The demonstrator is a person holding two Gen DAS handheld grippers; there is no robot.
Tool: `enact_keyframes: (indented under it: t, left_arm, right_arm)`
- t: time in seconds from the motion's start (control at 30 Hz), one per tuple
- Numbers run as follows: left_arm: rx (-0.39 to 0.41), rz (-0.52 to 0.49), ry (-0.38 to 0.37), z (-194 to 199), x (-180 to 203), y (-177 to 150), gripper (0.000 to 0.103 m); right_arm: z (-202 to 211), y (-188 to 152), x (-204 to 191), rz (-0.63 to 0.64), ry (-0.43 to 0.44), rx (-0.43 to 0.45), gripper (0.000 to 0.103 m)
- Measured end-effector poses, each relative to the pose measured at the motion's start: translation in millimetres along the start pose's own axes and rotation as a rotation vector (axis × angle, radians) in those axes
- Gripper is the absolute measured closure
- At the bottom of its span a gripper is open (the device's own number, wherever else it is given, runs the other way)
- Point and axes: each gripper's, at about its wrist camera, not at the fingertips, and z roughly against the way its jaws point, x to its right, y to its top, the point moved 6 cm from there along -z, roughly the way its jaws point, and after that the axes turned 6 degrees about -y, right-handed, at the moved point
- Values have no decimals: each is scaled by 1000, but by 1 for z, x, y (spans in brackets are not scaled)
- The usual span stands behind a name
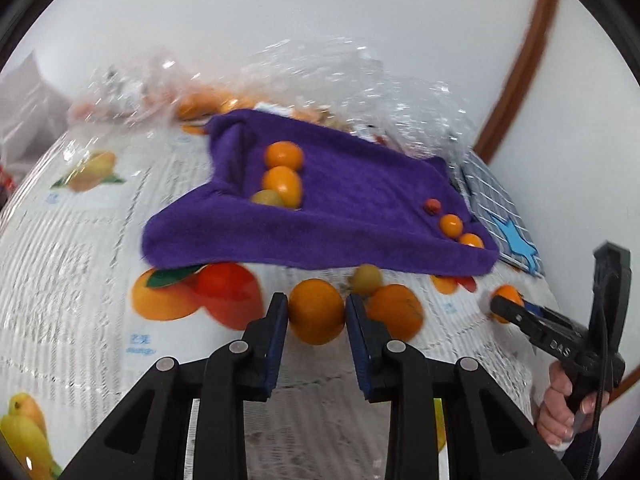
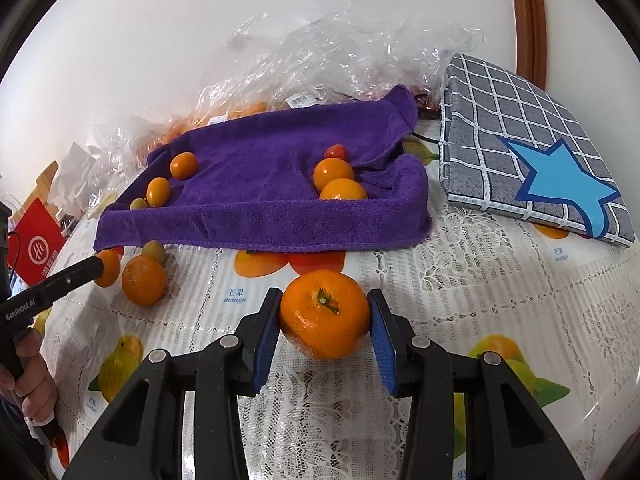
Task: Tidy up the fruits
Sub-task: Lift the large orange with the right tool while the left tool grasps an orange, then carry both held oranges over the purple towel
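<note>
My left gripper [image 1: 316, 314] is shut on an orange [image 1: 316, 310] in front of the purple towel [image 1: 360, 208]. Beside it lie another orange [image 1: 396, 310] and a small green-yellow fruit [image 1: 366, 278]. My right gripper [image 2: 324, 320] is shut on a large orange [image 2: 325, 314] with its stem up, just above the tablecloth. The towel [image 2: 260, 192] holds three small fruits on its left side [image 2: 158, 190] and three on its right [image 2: 334, 172]. The left gripper also shows in the right wrist view [image 2: 102, 268], shut on its orange [image 2: 109, 268].
A grey checked cushion with a blue star [image 2: 532, 160] lies right of the towel. Crumpled clear plastic bags with more oranges [image 2: 320, 56] sit behind it against the wall. A red bag [image 2: 40, 248] stands at far left. The fruit-print tablecloth [image 2: 460, 280] covers the table.
</note>
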Motion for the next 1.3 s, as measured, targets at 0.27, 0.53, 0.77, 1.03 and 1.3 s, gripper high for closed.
enact_keyframes:
  t: [0.27,0.53,0.77,1.03,1.3]
  left_arm:
    - [-18,2,32,-5,-3,-2,74]
    - [-10,18,22,-4,-4,-2,74]
    - [98,14,6,15,-1,7,74]
    - [142,47,10,24,-8,12,74]
    - [168,82,6,30,-15,14,74]
  right_arm:
    - [-2,0,-2,14,-14,-11,60]
    - [-2,0,-3,20,-14,-11,60]
    - [1,1,0,6,-3,4,60]
    - [5,1,1,-7,7,14,60]
    - [8,1,-6,0,16,7,60]
